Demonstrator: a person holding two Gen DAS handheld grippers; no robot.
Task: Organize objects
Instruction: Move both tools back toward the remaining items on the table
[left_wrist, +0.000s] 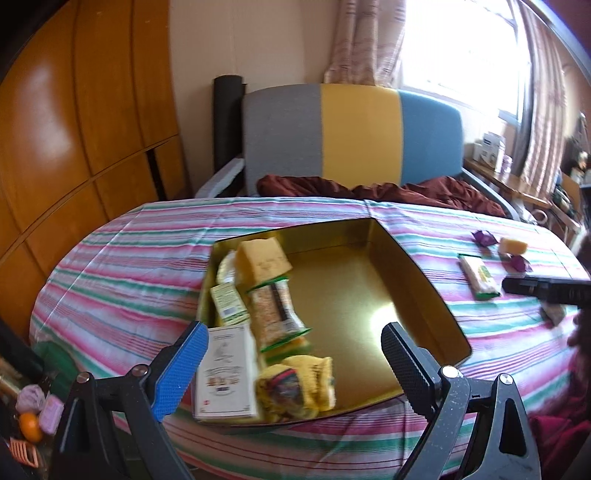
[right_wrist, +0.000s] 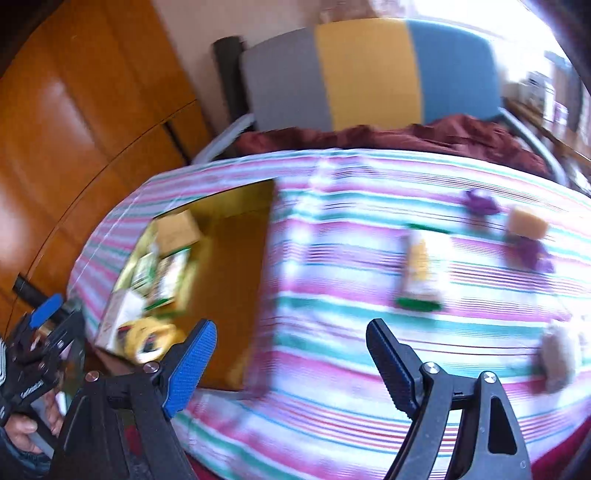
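Note:
A gold tray (left_wrist: 369, 295) lies on the striped tablecloth (left_wrist: 129, 277). Its left side holds several snacks: a white box (left_wrist: 227, 373), a yellow packet (left_wrist: 295, 387), a green-edged bar (left_wrist: 277, 314) and an orange-yellow block (left_wrist: 264, 260). My left gripper (left_wrist: 293, 350) is open and empty above the tray's near edge. My right gripper (right_wrist: 291, 354) is open and empty over the cloth, right of the tray (right_wrist: 229, 280). Loose on the cloth are a green-edged snack bar (right_wrist: 421, 273), a yellow block (right_wrist: 526, 221), purple wrapped sweets (right_wrist: 480, 201) and a pale object (right_wrist: 557, 358). The right wrist view is blurred.
A chair (left_wrist: 354, 136) with a grey, yellow and blue back stands behind the table, with dark red fabric (left_wrist: 369, 190) on its seat. Wooden cabinets (left_wrist: 74, 129) fill the left. A side table with clutter (left_wrist: 491, 151) stands by the window at right.

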